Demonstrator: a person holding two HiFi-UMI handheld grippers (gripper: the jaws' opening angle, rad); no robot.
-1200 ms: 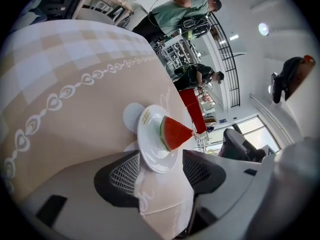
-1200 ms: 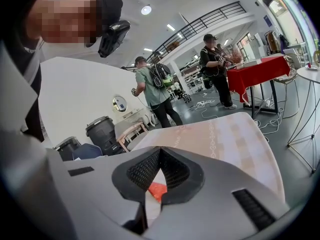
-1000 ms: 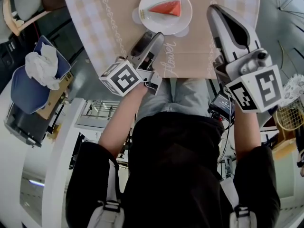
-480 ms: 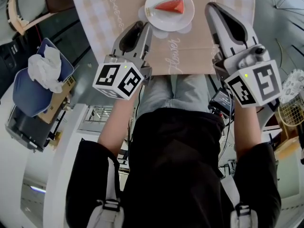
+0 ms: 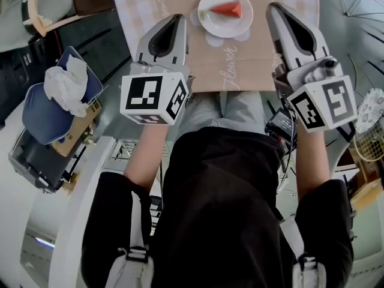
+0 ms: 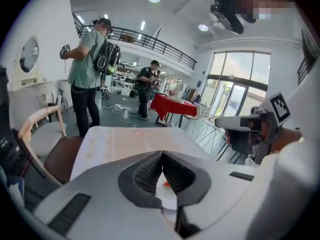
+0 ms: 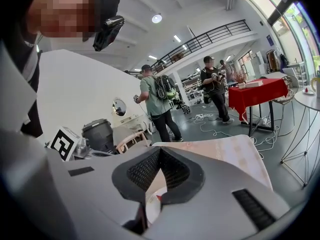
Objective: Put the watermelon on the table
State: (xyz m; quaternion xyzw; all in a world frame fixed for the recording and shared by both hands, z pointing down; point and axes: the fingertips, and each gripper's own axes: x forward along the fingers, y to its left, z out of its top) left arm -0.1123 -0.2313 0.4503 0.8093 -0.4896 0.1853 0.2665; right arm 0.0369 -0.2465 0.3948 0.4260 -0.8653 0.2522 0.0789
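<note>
Left tongs (image 5: 177, 18) and right tongs (image 5: 273, 7) were both pinched shut and empty, and the watermelon (image 5: 228, 9) lay on its plate (image 5: 211, 24) on the table (image 5: 252, 71), ahead between their tips; likely risk was a tip swinging inward and knocking the plate.

A red watermelon slice (image 5: 228, 9) is seen on a white plate (image 5: 225, 28); the tablecloth (image 5: 252, 71) is patterned beige with pale checked borders.

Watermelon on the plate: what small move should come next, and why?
Probably draw both grippers back and stop: the watermelon already lies on its white plate on the table, and the left gripper and right gripper are shut, holding nothing.
</note>
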